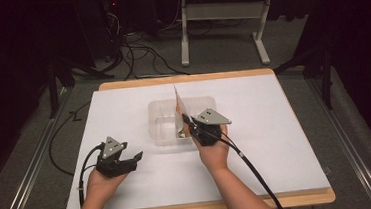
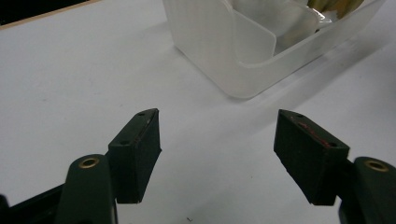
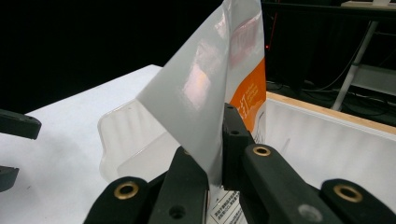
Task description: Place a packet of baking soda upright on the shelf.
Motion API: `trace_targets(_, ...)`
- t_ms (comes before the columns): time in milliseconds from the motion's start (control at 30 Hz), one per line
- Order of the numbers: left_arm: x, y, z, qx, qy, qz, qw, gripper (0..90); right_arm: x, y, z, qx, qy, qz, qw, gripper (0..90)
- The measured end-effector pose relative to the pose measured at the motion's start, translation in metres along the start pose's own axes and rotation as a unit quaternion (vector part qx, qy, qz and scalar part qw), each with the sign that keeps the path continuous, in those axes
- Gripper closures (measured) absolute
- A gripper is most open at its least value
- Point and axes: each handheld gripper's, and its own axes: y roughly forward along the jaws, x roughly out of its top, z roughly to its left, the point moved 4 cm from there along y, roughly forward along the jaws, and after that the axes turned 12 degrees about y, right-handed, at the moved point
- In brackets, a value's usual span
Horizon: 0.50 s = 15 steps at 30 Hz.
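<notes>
Right gripper (image 1: 193, 125) jaws clamped on a glossy white-and-orange flat plastic pouch (image 3: 219, 84), holding it upright over the translucent rectangular plastic tub (image 1: 160, 120) mid-table on the white sheet-covered table (image 1: 277, 142); the pouch's lower edge looks to be inside the tub, but the gripper blocks that spot. Left gripper (image 2: 217, 154) jaws spread wide apart with nothing between them, low over the table just short of the tub's near-left corner.

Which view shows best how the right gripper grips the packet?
The right gripper view: the right gripper pinches the packet between its jaws. The high view shows the packet small, upright in the clear tray. The left gripper view shows a corner.
</notes>
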Motion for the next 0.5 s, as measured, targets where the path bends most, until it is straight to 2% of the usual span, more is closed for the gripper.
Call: trace_targets(500, -0.0002, 0.0006, 0.0012, 0.0, -0.002, 0.0, 1.0, 32.0, 0.0031, -0.0018, 0.0004, 0.0, -0.002, 0.008, 1.0, 86.6)
